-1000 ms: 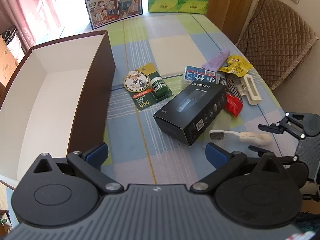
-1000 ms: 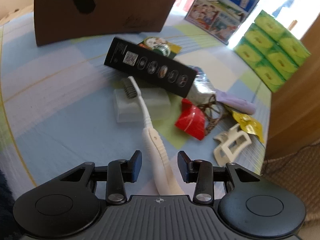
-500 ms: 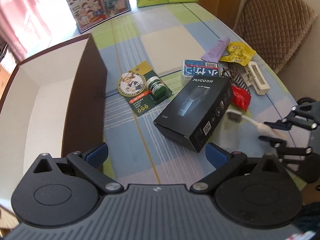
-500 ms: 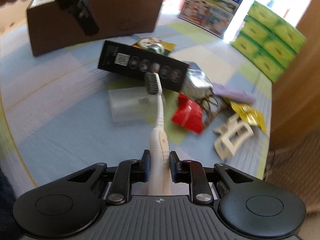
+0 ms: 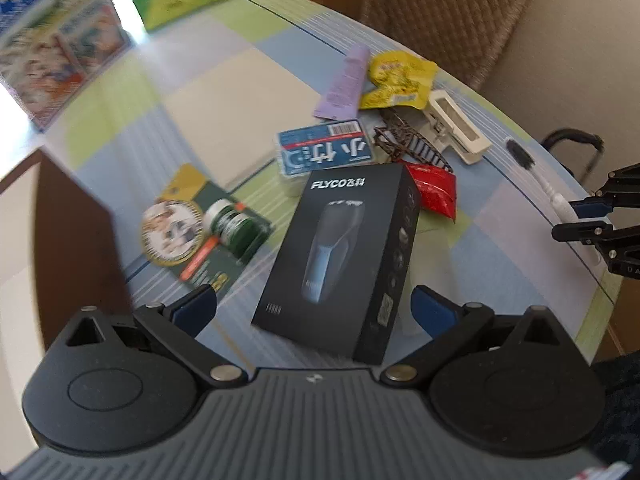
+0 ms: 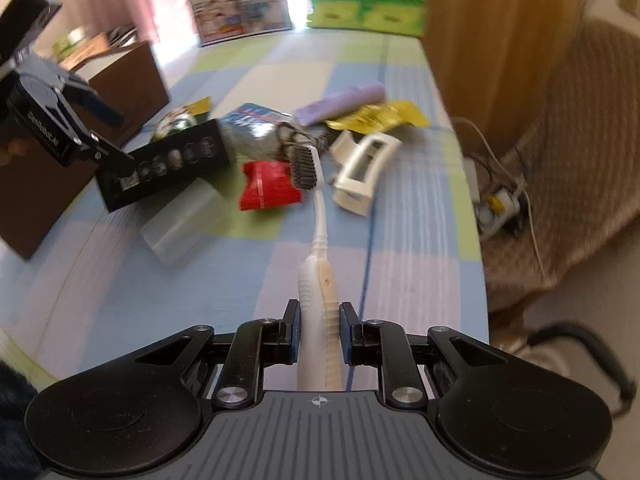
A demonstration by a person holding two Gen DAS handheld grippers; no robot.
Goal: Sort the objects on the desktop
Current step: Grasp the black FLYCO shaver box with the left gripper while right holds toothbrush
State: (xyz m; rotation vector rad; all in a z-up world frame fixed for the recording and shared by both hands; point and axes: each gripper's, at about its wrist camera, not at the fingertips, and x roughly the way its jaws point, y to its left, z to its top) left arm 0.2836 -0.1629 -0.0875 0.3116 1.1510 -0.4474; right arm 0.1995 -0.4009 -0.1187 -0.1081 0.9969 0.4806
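Clamping toothbrush point(image 6: 320, 240), right hand-held gripper point(image 6: 319, 328) raised.

shaver box point(image 5: 344, 256) on table point(image 5: 240, 72) | carton point(image 5: 76, 224) left | snack packet point(image 5: 434, 192) right | tissue pack point(image 5: 324, 150) behind

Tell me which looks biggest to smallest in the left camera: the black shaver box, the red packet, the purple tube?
1. Black shaver box, clearly largest, though it's also nearest the camera.
2. and 3. Purple tube and red packet look too alike to rank.
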